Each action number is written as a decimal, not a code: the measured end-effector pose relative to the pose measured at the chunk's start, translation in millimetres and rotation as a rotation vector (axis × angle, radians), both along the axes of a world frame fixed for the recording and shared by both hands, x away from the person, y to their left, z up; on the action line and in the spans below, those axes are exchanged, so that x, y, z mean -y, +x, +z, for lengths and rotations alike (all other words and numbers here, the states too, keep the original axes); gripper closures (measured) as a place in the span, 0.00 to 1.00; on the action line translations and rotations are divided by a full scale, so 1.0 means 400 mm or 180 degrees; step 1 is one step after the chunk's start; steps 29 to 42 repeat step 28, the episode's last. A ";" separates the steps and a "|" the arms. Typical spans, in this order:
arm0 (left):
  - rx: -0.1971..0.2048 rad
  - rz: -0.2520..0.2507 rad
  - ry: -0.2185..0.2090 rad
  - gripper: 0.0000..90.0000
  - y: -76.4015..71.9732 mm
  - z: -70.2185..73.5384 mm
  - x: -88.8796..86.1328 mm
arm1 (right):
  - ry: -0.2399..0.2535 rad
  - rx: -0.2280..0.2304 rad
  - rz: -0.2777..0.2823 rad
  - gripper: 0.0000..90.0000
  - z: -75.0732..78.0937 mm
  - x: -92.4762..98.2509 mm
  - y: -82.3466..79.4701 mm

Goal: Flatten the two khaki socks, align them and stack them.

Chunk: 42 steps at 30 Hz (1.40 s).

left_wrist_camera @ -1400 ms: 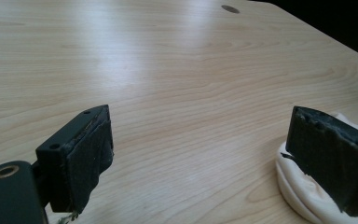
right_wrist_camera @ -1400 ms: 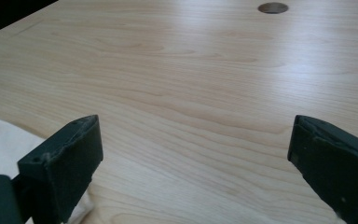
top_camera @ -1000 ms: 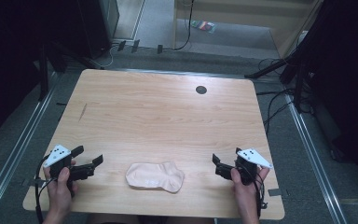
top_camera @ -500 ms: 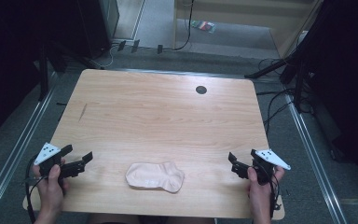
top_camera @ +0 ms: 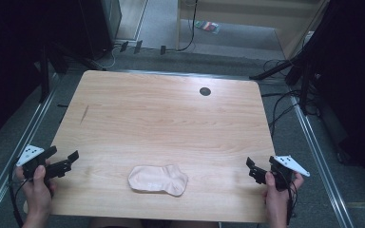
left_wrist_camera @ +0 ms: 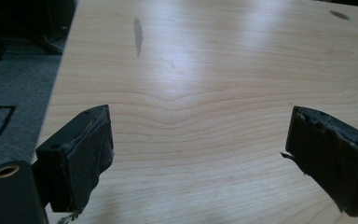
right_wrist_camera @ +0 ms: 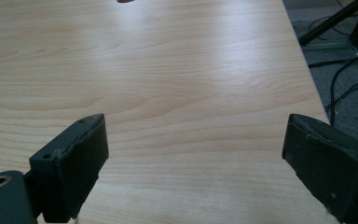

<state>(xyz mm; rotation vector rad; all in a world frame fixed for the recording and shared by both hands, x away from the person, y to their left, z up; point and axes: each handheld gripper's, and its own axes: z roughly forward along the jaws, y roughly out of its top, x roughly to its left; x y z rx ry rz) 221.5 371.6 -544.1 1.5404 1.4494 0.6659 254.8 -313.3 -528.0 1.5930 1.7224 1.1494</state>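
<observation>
I had the sock (top_camera: 158, 179) lying flat at the near edge of the table (top_camera: 171, 118), midway between my grippers and well apart from both. The left gripper (top_camera: 69, 160) and right gripper (top_camera: 251, 168) both stood with jaws spread wide, holding nothing. Judging by that, no grasp had been made and all the handling was left.

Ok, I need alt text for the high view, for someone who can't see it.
A pale sock lies flat near the front edge of a wooden table, untouched. The left gripper hovers at the table's left edge and the right gripper at its right edge, each hand-held with open jaws, well apart from the sock.
</observation>
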 end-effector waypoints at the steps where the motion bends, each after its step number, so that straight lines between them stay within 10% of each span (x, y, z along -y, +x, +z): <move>1: 0.0003 0.0001 0.0032 0.09 0.000 0.001 -0.004 | 0.0012 -0.0008 -0.0011 0.08 -0.001 0.005 -0.001; 12: 0.0046 -0.0019 -0.0156 0.09 0.003 -0.016 -0.030 | 0.0204 -0.0120 -0.0077 0.08 -0.020 0.040 -0.001; 23: -0.0028 -0.0052 -0.0056 0.09 0.009 -0.020 -0.017 | 0.0187 0.0053 -0.0380 0.13 -0.036 0.042 -0.013; 42: -0.0034 -0.0071 0.0017 0.09 0.011 -0.019 -0.010 | 0.0218 0.0026 -0.0368 0.13 -0.039 0.042 -0.010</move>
